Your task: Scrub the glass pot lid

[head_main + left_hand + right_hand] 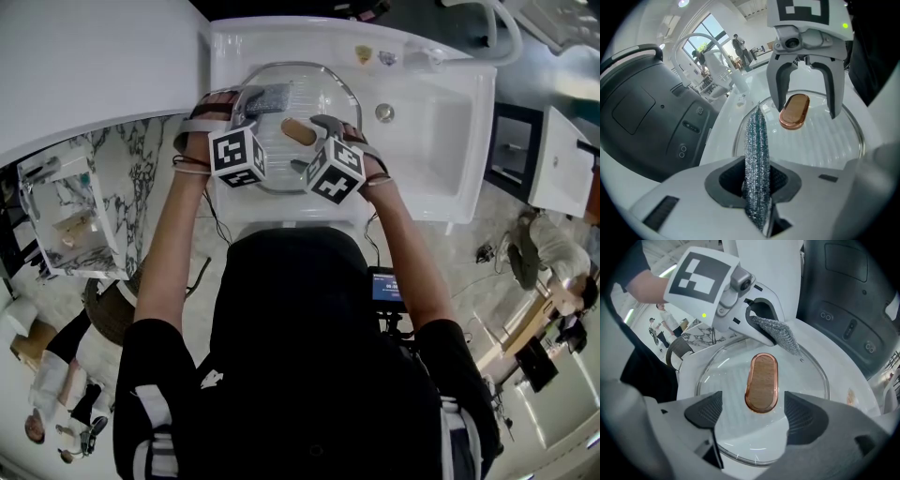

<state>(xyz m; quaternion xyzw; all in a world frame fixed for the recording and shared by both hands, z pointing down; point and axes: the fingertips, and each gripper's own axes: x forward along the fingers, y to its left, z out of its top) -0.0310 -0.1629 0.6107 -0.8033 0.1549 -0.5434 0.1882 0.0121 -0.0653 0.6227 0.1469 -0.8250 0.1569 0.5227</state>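
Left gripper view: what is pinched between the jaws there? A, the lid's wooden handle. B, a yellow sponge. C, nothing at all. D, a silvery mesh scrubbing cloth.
D: the left hand-held gripper is shut on a silvery mesh scrubbing cloth, held on edge over the glass pot lid, while the lid's wooden handle lies farther ahead, outside its jaws.

Lid [317, 90] x1, scrub pad [267, 97] x1, grippers [758, 183] [752, 420] x2
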